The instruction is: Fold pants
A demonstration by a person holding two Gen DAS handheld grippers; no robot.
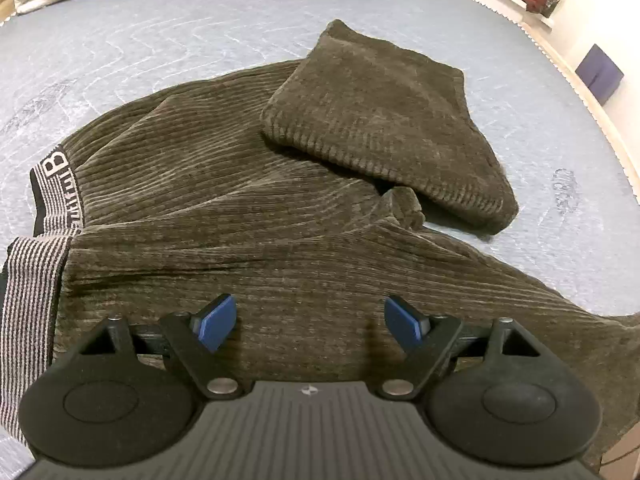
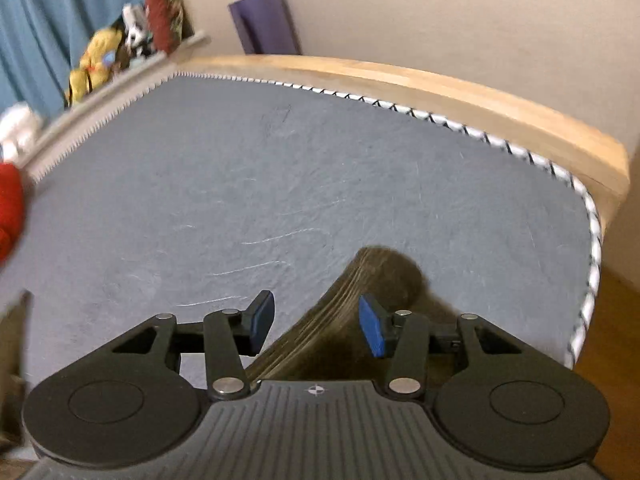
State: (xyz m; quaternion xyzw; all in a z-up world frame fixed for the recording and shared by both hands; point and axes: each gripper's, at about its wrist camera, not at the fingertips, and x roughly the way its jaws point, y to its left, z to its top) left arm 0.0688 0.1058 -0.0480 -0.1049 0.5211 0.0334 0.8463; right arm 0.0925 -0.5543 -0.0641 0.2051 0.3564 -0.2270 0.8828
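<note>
Left wrist: pants (image 1: 280, 200) waistband (image 1: 56, 184) reads "B" (rest illegible).

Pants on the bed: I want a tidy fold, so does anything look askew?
Yes. One leg of the pants is doubled back at an angle, its folded end lying skewed across the other, with a small bunched wrinkle near the crotch. The waistband edges are staggered.

left gripper (image 1: 310, 322) points steeply down, jaws wide apart, nothing between the pads. right gripper (image 2: 316, 322) tilts down, jaws partly apart, pads gripping nothing.
</note>
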